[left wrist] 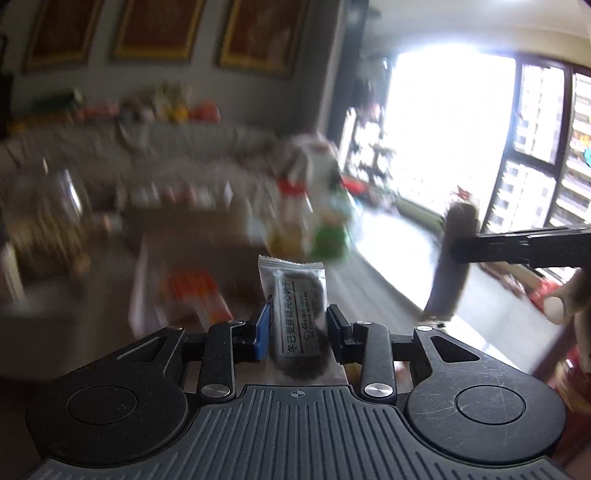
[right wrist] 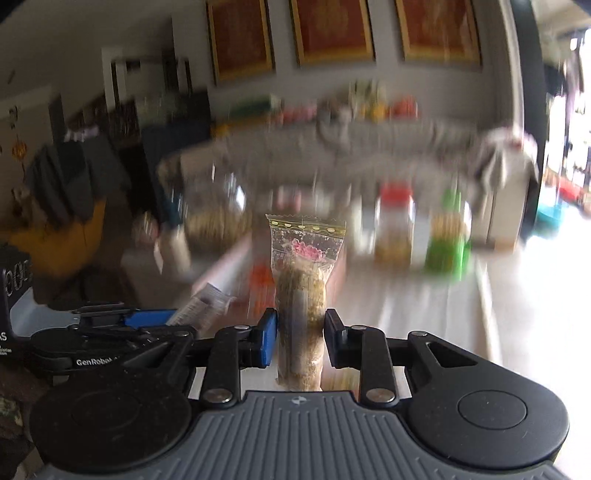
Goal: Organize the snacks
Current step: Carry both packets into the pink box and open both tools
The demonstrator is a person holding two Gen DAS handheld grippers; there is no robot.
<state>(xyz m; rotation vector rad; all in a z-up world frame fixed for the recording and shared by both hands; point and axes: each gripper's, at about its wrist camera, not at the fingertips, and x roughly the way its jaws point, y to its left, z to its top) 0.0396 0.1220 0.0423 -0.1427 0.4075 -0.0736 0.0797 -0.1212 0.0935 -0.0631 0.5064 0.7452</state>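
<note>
While both views were smeared with blur, the wall [right wrist: 147, 44] with three gold-framed pictures [right wrist: 332, 29] filled the back of the room, and a bright window [left wrist: 450, 129] glared at the right of the left view. Below the pictures ran a long pale sofa [right wrist: 332, 147] with coloured things along its top. Nearer stood blurred jars on the table [right wrist: 424, 302]: a red-lidded jar [right wrist: 395, 225], a green-lidded one [right wrist: 448, 240] and a big clear jar [right wrist: 218, 210].

In the left view the left gripper [left wrist: 295, 325] held a clear packet of dark biscuits [left wrist: 295, 314] upright between its jaws, lifted above the table; the jaws sat at about half width against the packet's sides. At that view's right edge the right gripper [left wrist: 458, 243] showed side-on with a hand [left wrist: 569, 299] under it.

In the right view the right gripper [right wrist: 300, 328] was clamped narrow on a clear wrapper of pale-green biscuits [right wrist: 301, 295], also upright and off the table.
</note>
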